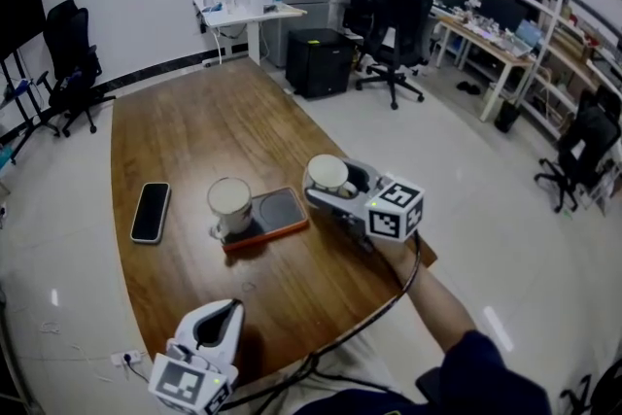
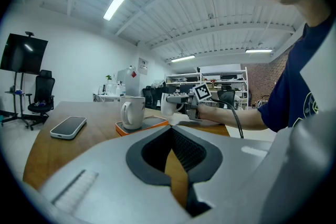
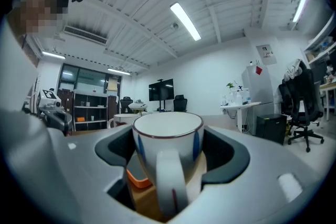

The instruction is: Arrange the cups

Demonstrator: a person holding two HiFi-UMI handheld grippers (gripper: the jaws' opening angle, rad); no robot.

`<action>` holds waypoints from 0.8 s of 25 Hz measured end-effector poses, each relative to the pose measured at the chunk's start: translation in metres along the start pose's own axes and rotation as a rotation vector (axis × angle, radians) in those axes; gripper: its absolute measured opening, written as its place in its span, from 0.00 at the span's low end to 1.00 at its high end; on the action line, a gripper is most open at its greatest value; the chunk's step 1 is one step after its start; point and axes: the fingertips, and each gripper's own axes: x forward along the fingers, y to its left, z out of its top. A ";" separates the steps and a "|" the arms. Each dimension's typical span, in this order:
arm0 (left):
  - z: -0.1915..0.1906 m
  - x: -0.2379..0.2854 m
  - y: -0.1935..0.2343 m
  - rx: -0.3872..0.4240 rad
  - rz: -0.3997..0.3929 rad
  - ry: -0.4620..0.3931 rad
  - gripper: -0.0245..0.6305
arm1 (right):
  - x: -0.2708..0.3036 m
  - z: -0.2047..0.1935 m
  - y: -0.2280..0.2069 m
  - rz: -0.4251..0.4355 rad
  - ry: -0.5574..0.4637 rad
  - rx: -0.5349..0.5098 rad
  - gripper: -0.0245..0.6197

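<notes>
A white mug hangs just above the wooden table, right of centre, with my right gripper shut on it. In the right gripper view this mug fills the space between the jaws, its handle turned toward the camera. A second white mug stands upright on the left end of a dark, orange-edged pad; it also shows in the left gripper view. My left gripper rests near the table's front edge, shut and holding nothing, with its jaws closed together.
A black phone lies flat left of the pad. The table's right edge runs close beside my right gripper. Beyond the table stand office chairs, a black cabinet and a white side desk.
</notes>
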 end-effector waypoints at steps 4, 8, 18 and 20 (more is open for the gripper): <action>0.002 0.002 -0.001 0.001 0.000 -0.005 0.04 | 0.024 0.019 0.019 0.063 0.000 -0.013 0.63; 0.003 0.001 -0.001 -0.005 0.001 -0.005 0.04 | 0.049 0.014 0.054 0.141 0.018 -0.005 0.63; 0.007 0.002 0.000 -0.015 0.005 -0.002 0.04 | 0.059 0.010 0.062 0.144 0.046 -0.044 0.63; 0.008 0.001 0.001 -0.012 0.005 -0.001 0.04 | 0.060 0.010 0.062 0.154 0.050 -0.031 0.63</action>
